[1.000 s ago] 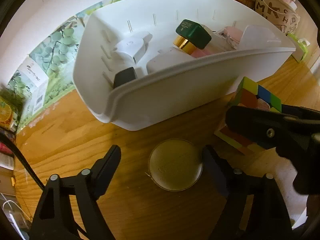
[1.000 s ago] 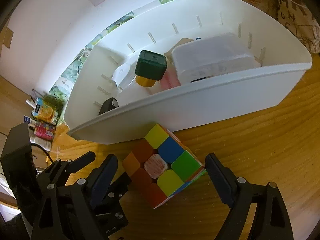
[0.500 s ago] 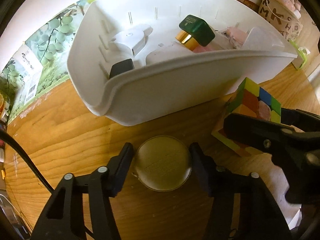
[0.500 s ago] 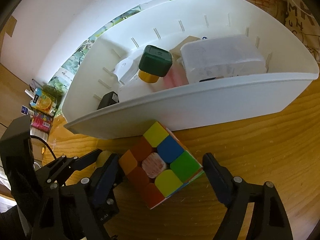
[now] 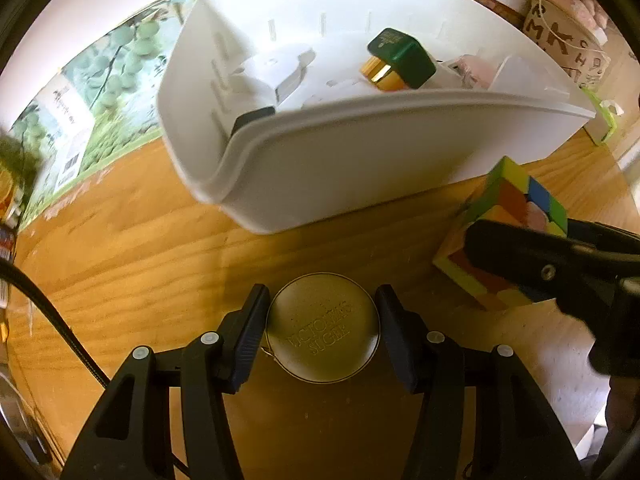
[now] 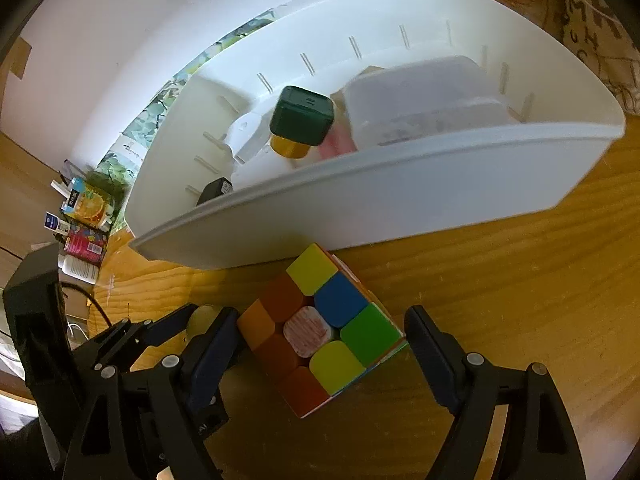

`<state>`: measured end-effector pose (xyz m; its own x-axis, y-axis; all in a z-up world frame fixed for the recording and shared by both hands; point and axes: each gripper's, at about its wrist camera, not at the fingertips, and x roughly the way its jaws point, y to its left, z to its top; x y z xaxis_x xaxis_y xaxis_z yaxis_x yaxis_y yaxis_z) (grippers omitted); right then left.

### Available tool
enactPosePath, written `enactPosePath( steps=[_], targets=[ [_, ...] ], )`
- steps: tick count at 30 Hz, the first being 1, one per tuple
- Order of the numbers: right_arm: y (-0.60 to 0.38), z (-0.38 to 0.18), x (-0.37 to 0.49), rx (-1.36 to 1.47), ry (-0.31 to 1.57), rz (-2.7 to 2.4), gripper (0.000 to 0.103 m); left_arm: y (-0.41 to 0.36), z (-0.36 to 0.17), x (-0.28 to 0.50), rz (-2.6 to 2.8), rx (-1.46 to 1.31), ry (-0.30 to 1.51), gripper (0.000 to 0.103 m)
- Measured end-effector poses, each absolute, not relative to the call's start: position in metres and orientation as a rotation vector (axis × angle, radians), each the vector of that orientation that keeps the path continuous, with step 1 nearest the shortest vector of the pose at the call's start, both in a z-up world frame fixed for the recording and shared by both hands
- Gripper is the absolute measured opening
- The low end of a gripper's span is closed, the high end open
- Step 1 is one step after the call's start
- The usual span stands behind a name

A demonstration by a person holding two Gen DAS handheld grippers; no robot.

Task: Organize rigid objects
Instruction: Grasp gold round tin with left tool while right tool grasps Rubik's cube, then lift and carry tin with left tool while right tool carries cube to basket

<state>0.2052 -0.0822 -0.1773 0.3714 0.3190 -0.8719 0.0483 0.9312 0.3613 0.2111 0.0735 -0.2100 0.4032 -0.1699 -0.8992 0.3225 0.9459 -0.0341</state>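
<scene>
While the left gripper [image 5: 322, 326] pinches the round tin [image 5: 322, 327], the puzzle cube [image 6: 320, 330] sits between the right gripper [image 6: 322, 344] fingers — spread, left one touching. Both lie just before the white bin [image 6: 400, 196].

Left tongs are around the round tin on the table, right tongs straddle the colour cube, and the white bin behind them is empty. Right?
Not quite: the white bin is not empty. The right wrist view shows a green-capped bottle and a translucent box inside. The left tongs do flank the round tin, and the right tongs do straddle the cube.
</scene>
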Motion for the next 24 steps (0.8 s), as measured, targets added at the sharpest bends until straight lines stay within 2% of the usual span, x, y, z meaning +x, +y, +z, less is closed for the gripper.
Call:
enactPosePath(
  steps=[24],
  targets=[
    [-0.106,-0.178,0.126,0.508,1.304,0.133,0.084,0.113,-0.219,0.114,-0.26,-0.053,1.224,0.058]
  ],
)
